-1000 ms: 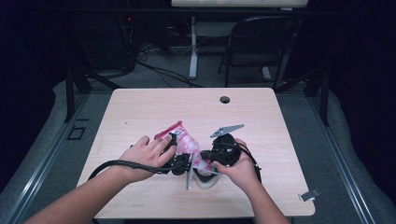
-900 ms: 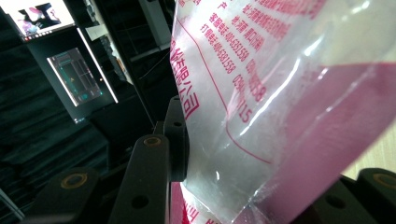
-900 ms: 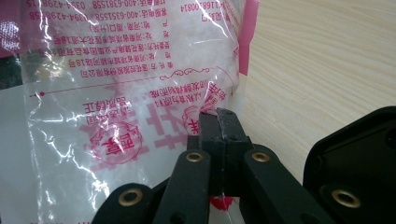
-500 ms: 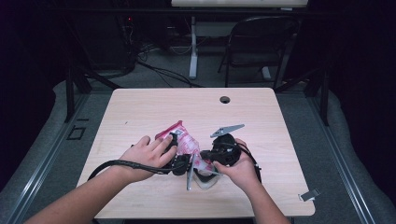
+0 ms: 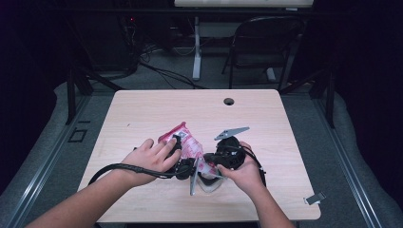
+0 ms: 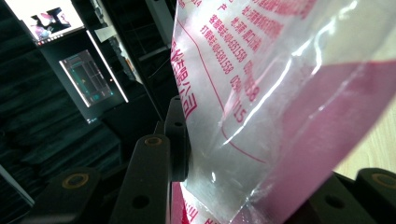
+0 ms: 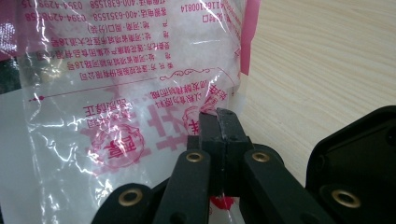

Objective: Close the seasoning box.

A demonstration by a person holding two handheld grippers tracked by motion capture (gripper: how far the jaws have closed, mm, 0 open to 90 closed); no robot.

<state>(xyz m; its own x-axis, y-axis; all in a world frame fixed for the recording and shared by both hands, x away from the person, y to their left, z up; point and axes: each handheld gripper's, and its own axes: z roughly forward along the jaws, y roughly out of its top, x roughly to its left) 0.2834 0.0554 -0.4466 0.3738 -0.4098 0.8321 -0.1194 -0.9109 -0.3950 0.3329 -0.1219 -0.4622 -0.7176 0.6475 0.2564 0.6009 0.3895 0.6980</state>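
Clear plastic bag w/ red print (image 5: 187,145) lies mid-table (image 5: 142,109), btwn both hands. Right gripper (image 7: 218,122) jaws pinched fully closed on bag edge; left gripper (image 6: 224,177) part-open, jaws around bag.

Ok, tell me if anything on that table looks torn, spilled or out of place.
Nothing looks spilled or torn. The clear bag with red print is held up off the table between both grippers, crinkled but whole. The one stray item is a small metal clip lying alone near the table's front right corner.
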